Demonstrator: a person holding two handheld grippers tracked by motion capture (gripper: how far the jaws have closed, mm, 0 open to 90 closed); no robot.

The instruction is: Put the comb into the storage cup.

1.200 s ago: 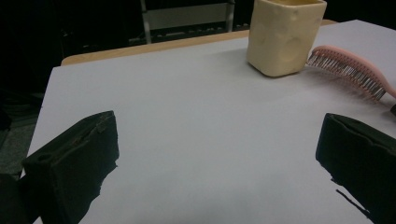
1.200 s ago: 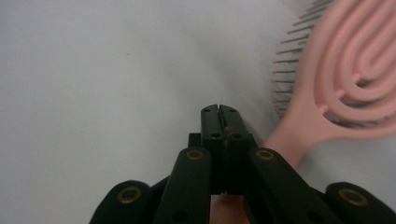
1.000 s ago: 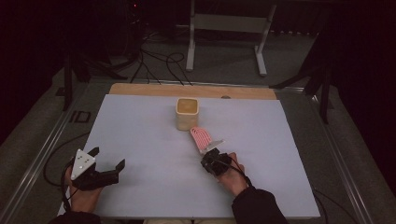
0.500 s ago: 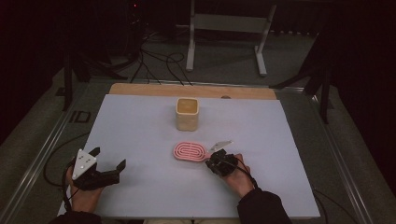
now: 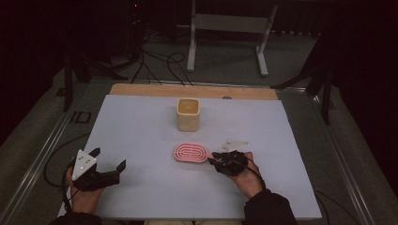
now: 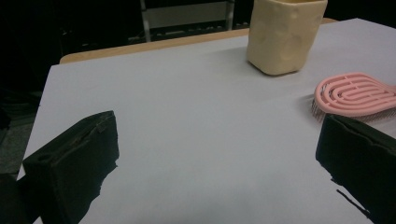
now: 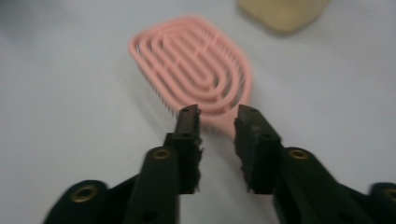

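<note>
Right gripper (image 5: 212, 158) first: it sits low over the table near the front edge, right of centre, with the person's right hand (image 5: 244, 174) wrapped behind it. In the right gripper view the right gripper (image 7: 215, 113) has its jaws set narrow, with a slim gap between the two black tips, and the handle end of the pink hairbrush (image 7: 196, 74) runs into that gap. Whether the pads actually press the handle, I cannot tell; the view is blurred there.

The pink hairbrush (image 5: 189, 153) lies flat on the white table (image 5: 141, 122), bristles down, its looped back facing up, head pointing toward the left edge. In the left gripper view the pink hairbrush (image 6: 356, 95) shows short bristles along its underside.

Out to the left: the left gripper (image 5: 109, 165) hovers by the front left corner, held by the left hand (image 5: 83, 194), jaws spread wide with nothing between them. The left gripper (image 6: 219, 154) has bare tabletop between its two blocks.

Beyond the brush, toward the far edge and near the middle, stands the cream cup (image 5: 188, 114), upright, well apart from both grippers. Its inside looks tan from above; contents I cannot make out. Nothing lies between brush and cream cup (image 6: 286, 35).

A wooden strip (image 5: 192, 91) runs along the far edge.
</note>
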